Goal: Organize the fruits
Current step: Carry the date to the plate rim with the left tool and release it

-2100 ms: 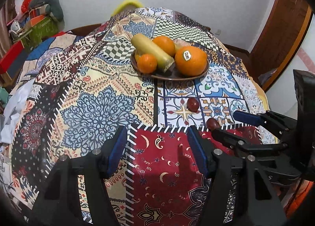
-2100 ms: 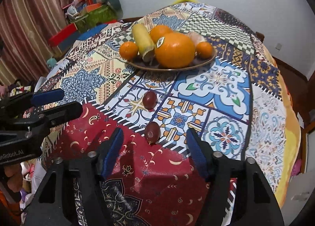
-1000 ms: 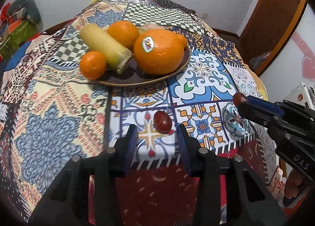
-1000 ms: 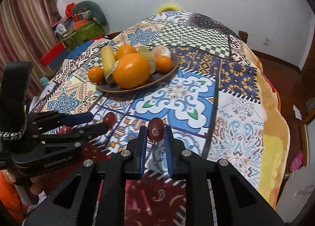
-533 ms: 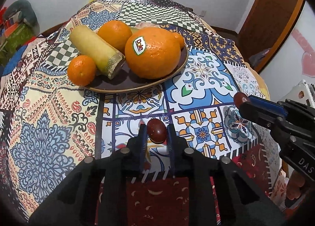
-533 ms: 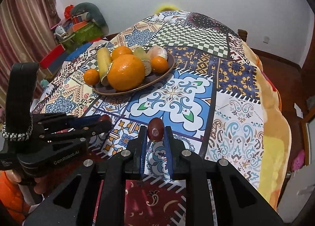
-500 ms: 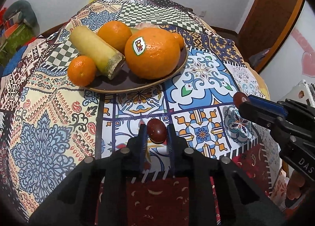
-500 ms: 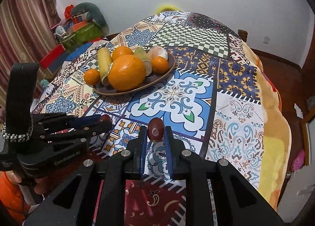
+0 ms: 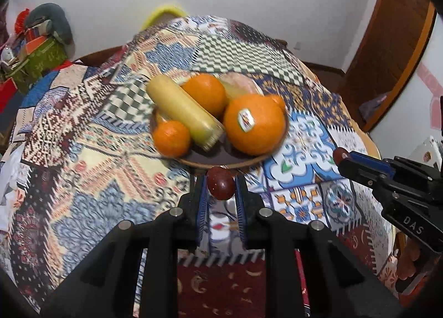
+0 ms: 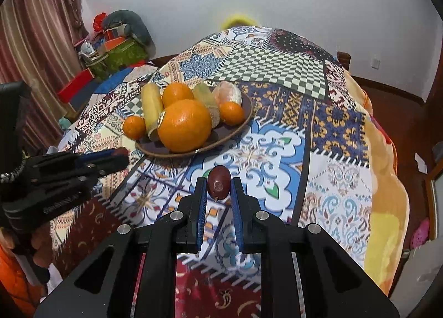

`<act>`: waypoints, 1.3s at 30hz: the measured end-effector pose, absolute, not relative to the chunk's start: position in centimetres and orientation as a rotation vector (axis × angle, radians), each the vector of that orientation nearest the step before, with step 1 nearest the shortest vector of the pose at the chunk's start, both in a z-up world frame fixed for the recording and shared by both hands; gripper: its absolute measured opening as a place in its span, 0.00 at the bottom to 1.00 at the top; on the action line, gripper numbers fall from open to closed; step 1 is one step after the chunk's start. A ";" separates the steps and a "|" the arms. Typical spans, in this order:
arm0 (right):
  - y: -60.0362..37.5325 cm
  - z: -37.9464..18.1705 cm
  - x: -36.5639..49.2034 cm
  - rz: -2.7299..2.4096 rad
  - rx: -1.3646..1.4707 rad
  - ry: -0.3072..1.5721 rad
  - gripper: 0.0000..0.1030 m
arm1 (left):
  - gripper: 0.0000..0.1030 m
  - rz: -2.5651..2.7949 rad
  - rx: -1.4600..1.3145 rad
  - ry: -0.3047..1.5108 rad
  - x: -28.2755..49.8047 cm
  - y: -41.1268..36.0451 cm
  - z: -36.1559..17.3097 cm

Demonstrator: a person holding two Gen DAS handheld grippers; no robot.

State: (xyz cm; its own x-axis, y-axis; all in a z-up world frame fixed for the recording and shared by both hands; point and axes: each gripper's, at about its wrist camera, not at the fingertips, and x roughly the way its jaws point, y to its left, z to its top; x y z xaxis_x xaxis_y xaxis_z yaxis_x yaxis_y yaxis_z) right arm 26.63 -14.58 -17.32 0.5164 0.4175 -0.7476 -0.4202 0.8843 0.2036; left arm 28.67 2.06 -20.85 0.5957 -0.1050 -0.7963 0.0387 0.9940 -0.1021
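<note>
A brown plate (image 9: 221, 161) (image 10: 232, 132) on the patterned tablecloth holds a big stickered orange (image 9: 254, 124) (image 10: 185, 125), smaller oranges and a yellow cylinder-shaped fruit (image 9: 184, 114). My left gripper (image 9: 220, 189) is shut on a dark red fruit (image 9: 220, 183), held above the cloth just in front of the plate's near rim. My right gripper (image 10: 218, 188) is shut on a second dark red fruit (image 10: 218, 182), held above the cloth to the right of the plate; it shows at the right in the left wrist view (image 9: 342, 156).
The round table (image 10: 387, 179) drops off at the right edge. Clutter of boxes and bags (image 10: 116, 44) stands at the back left by a curtain. A wooden door (image 9: 393, 41) is at the right.
Both grippers closed on the two dark red fruits and lifted them off the cloth. The left gripper has since risen and moved toward the plate's near rim.
</note>
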 end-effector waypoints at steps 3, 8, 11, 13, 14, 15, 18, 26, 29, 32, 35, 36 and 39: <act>-14.3 -17.0 27.4 0.504 -0.005 0.883 0.15 | 0.19 -0.075 -0.088 0.917 29.2 2.8 -20.6; -13.6 -16.7 28.9 0.507 -0.010 0.868 0.15 | 0.19 -0.069 -0.094 0.922 30.3 3.0 -21.1; -13.1 -16.9 29.6 0.508 -0.020 0.866 0.15 | 0.19 -0.070 -0.096 0.932 30.9 3.1 -21.7; -12.7 -17.1 30.2 0.507 -0.029 0.866 0.15 | 0.19 -0.073 -0.098 0.934 31.3 3.2 -22.0; -12.6 -17.3 30.6 0.504 -0.034 0.872 0.15 | 0.19 -0.076 -0.099 0.937 31.5 3.2 -22.1; -12.5 -17.5 31.1 0.502 -0.033 0.882 0.15 | 0.19 -0.078 -0.100 0.938 31.6 3.2 -22.2; -12.3 -18.2 32.5 0.511 -0.016 0.913 0.15 | 0.19 -0.091 -0.088 0.944 32.0 2.8 -22.5; -11.6 -18.9 33.6 0.524 -0.037 0.937 0.15 | 0.19 -0.089 -0.077 0.950 32.8 2.5 -23.3; -11.3 -19.1 33.7 0.528 -0.046 0.941 0.15 | 0.19 -0.083 -0.079 0.952 33.0 2.6 -23.4; -11.1 -19.5 34.0 0.533 -0.048 0.951 0.15 | 0.19 -0.081 -0.076 0.948 33.1 2.7 -23.3; -11.1 -19.7 34.0 0.534 -0.046 0.958 0.15 | 0.19 -0.078 -0.076 0.947 33.1 2.7 -23.3; -11.0 -19.7 34.1 0.534 -0.046 0.960 0.15 | 0.20 -0.079 -0.080 0.950 33.2 2.8 -23.3; -11.0 -19.8 34.2 0.533 -0.049 0.966 0.16 | 0.28 -0.081 -0.097 0.966 33.5 3.1 -23.7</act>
